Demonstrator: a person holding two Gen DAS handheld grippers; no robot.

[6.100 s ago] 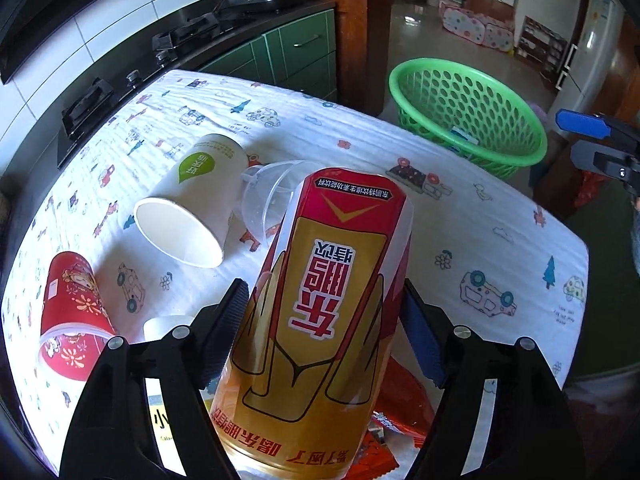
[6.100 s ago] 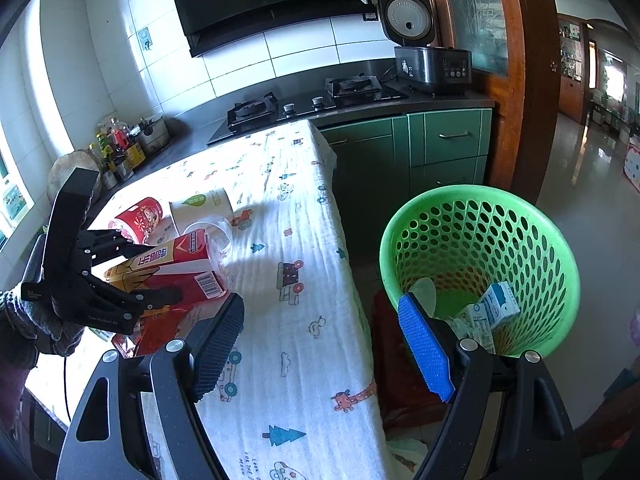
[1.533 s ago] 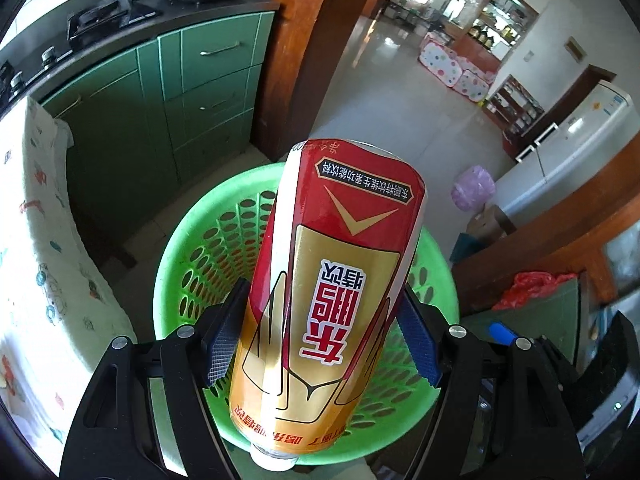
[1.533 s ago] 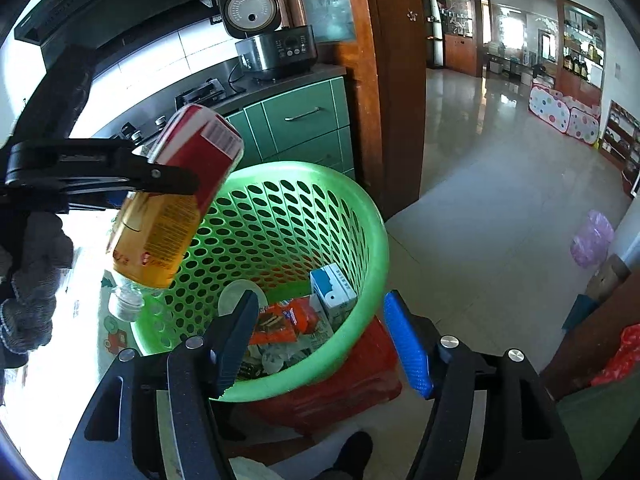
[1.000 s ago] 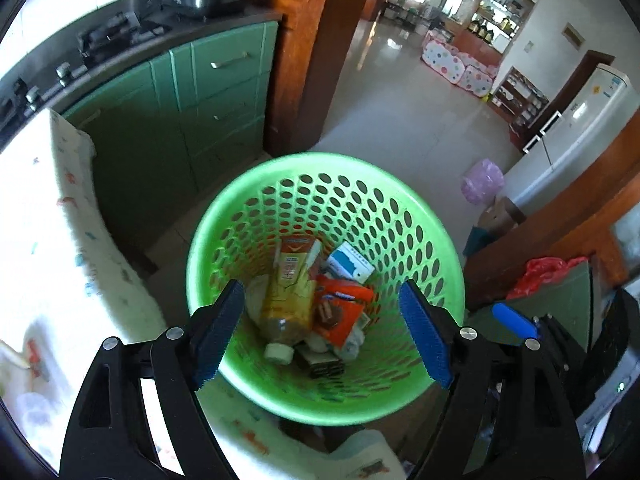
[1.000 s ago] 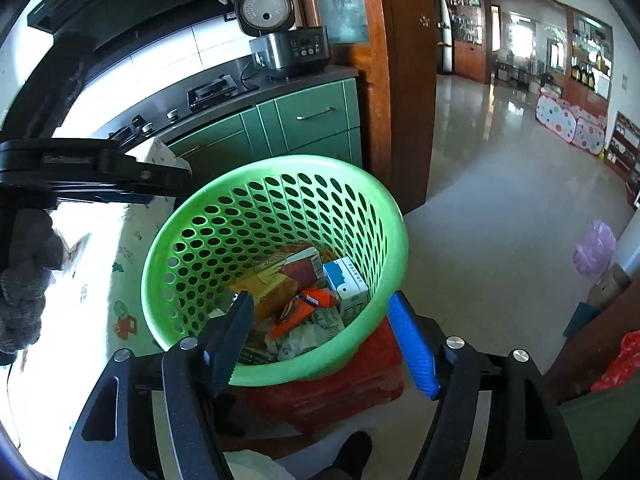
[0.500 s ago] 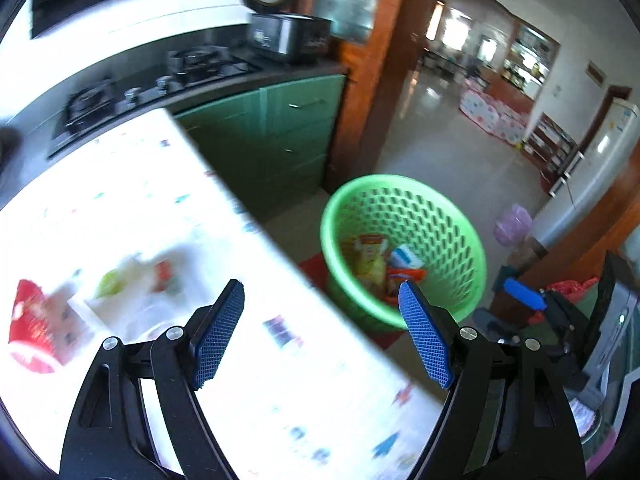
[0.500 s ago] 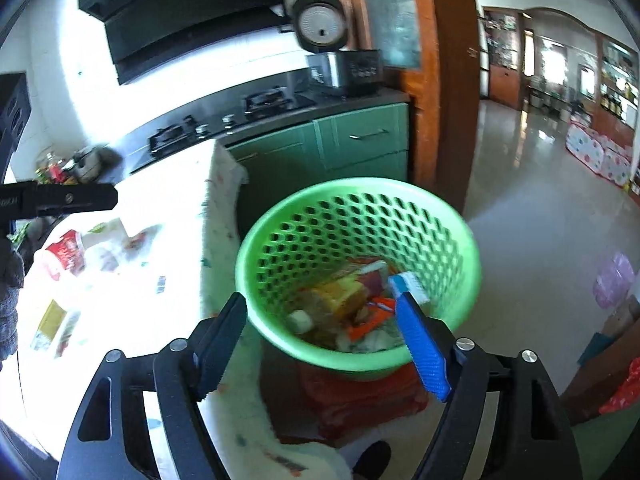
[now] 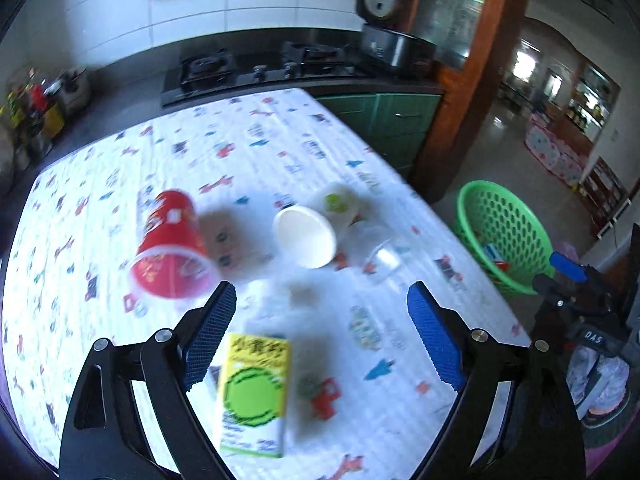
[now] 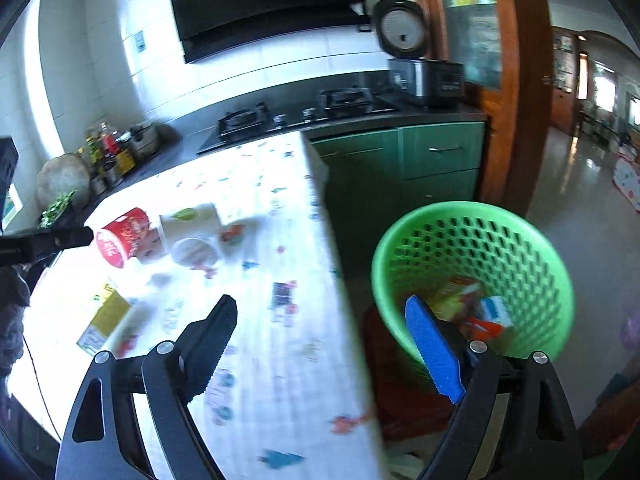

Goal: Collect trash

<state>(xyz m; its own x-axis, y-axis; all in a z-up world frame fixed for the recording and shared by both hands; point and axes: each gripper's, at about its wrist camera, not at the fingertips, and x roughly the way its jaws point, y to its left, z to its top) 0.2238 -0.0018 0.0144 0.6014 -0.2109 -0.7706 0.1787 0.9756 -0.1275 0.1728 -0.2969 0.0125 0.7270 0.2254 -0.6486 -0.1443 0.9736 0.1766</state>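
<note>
**Both grippers empty, trash left on the table**

While the left gripper (image 9: 322,322) hangs over the table (image 9: 280,152), its jaws stand wide apart with nothing between them; they have just been opening further. Its blue pads (image 9: 434,338) touch nothing. Below the gap, blurred by motion, lies a yellow-green carton (image 9: 253,394) flat on the patterned cloth, just beside the left pad as the left wrist view shows it. Farther off, a red cup (image 9: 170,246) lies on its side with its mouth toward the camera. To its right a white cup (image 9: 306,234) also lies on its side, and a clear cup (image 9: 378,254) lies just beside that one, nearer the table's edge. None of these is touched by either gripper.

The right gripper (image 10: 320,348) is likewise spread wide and empty, its jaws having just been opening too. It hangs over the table's edge: one finger shows in front of the cloth, the blue pad (image 10: 434,354) in front of the green basket (image 10: 400,240). The basket stands off the table's edge, near the green cabinets (image 10: 420,160). Inside it lie blurred pieces of trash (image 10: 478,306), among them something red and yellow and a small blue-and-white box; more than that I cannot tell. From the right wrist view the red cup, white cup and carton lie well apart from the basket, far to the left on the table.
</note>
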